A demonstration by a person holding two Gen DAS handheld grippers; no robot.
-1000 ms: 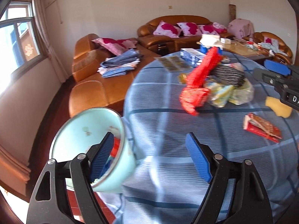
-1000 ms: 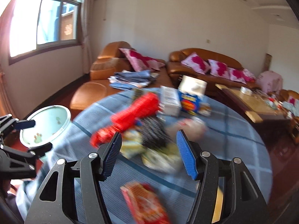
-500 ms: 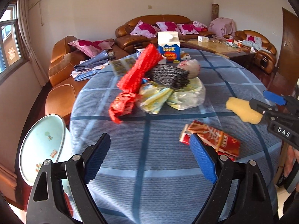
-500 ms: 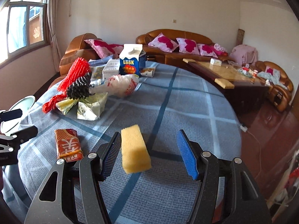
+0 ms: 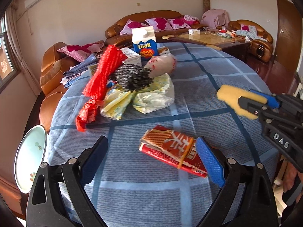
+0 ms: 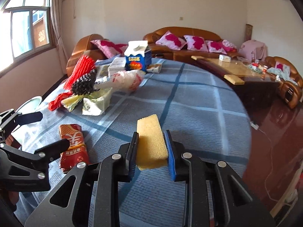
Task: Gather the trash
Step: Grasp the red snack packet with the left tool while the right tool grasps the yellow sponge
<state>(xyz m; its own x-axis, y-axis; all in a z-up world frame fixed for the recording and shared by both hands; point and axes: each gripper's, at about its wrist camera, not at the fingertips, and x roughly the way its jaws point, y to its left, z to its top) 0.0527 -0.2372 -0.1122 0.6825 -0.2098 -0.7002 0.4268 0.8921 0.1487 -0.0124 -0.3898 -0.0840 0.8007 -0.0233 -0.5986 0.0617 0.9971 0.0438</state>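
Observation:
A yellow sponge (image 6: 151, 143) sits between the pads of my right gripper (image 6: 151, 133). Its jaws are closing and both pads press the sponge's sides, low over the blue checked tablecloth (image 6: 198, 104). In the left wrist view the right gripper (image 5: 253, 102) holds the sponge (image 5: 233, 96) at the right. My left gripper (image 5: 152, 145) is wide and still opening, with nothing gripped. A flat red packet (image 5: 170, 151) bound with a rubber band lies on the cloth just ahead, its right end by the right finger (image 5: 208, 162).
Trash is piled at the table's far left: red mesh (image 5: 106, 71), black mesh (image 5: 132, 77), crumpled yellow bags (image 5: 151, 96), a milk carton (image 5: 144, 44). A pale green basin (image 5: 30, 157) stands off the table's left edge. Sofas and a coffee table (image 6: 236, 68) lie beyond.
My left gripper swung from over the basin to over the table by the red packet, and its jaws widened. My right gripper came down around the sponge and closed on it.

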